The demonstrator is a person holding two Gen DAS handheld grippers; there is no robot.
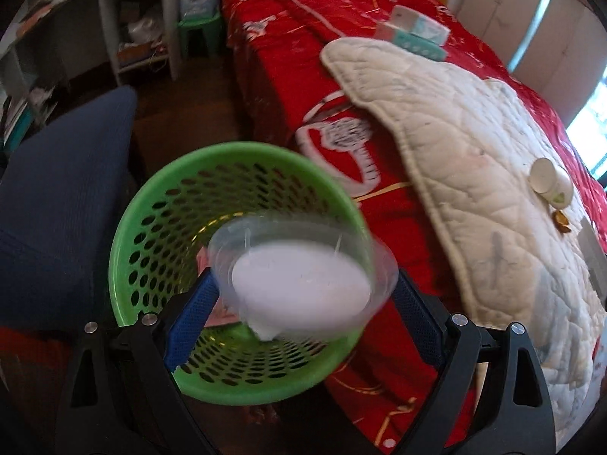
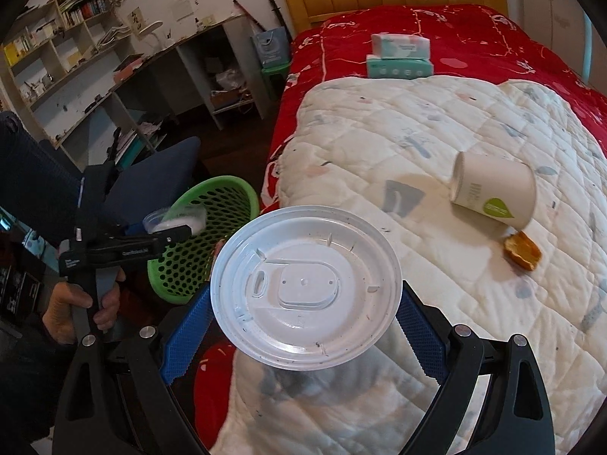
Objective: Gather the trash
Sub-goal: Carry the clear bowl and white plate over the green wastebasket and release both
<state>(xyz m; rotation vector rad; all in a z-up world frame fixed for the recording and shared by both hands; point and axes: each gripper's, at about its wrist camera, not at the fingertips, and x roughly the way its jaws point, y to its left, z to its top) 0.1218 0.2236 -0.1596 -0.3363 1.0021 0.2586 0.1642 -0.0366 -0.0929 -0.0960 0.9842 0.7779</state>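
Note:
My left gripper (image 1: 303, 299) is shut on a clear plastic container (image 1: 299, 280) with white contents and holds it above the green perforated basket (image 1: 144, 204), which stands on the floor beside the bed. The image of the container is blurred. My right gripper (image 2: 305, 314) is shut on a white plastic lid (image 2: 303, 288) and holds it over the bed's near edge. The right wrist view also shows the left gripper (image 2: 167, 239) over the basket (image 2: 227, 193). A paper cup (image 2: 493, 193) lies on its side on the white quilt (image 2: 379, 144), with a brown food scrap (image 2: 521, 252) beside it.
Two tissue boxes (image 2: 400, 57) are stacked on the red bedspread (image 2: 455, 26). A dark blue chair (image 1: 64, 189) stands left of the basket. A desk and shelves (image 2: 76, 38) line the far left wall. A green stool (image 1: 199, 30) stands by the headboard.

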